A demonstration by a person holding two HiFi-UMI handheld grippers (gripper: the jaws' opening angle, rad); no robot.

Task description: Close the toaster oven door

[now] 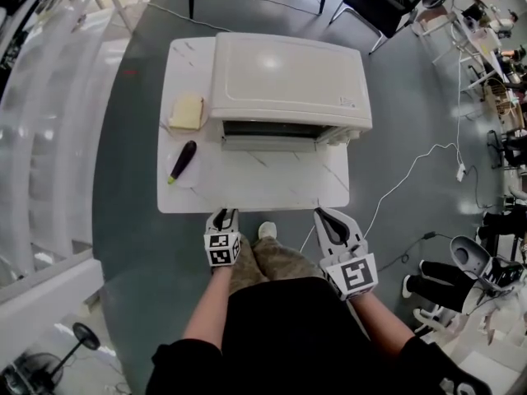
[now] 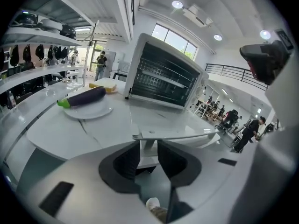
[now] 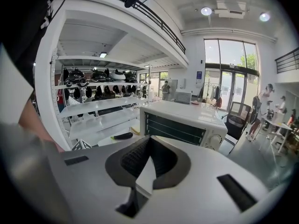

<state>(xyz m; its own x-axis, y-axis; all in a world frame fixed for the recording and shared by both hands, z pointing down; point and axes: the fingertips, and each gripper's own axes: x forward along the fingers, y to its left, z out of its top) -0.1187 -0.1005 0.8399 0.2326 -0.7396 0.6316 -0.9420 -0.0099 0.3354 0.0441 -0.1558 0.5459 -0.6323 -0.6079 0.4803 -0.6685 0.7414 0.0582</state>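
Toaster oven (image 1: 288,81) stands at the far right corner of the table (image 1: 247,189), door (image 2: 163,80) upright and closed. Eggplant (image 1: 183,161) lies near the left edge. Left gripper (image 1: 222,216) is off the near edge, jaws apart, nothing between. Right gripper (image 1: 333,217) is off the near-right corner, jaws together.

Black top (image 1: 284,327) on this one, dark sleeves (image 1: 174,362) ending above the elbows, khaki trousers (image 1: 276,262), white shoe (image 1: 266,230). Left gripper (image 1: 222,215) and right gripper (image 1: 330,216): white shells, black pads, checkered marker cubes (image 1: 221,249).
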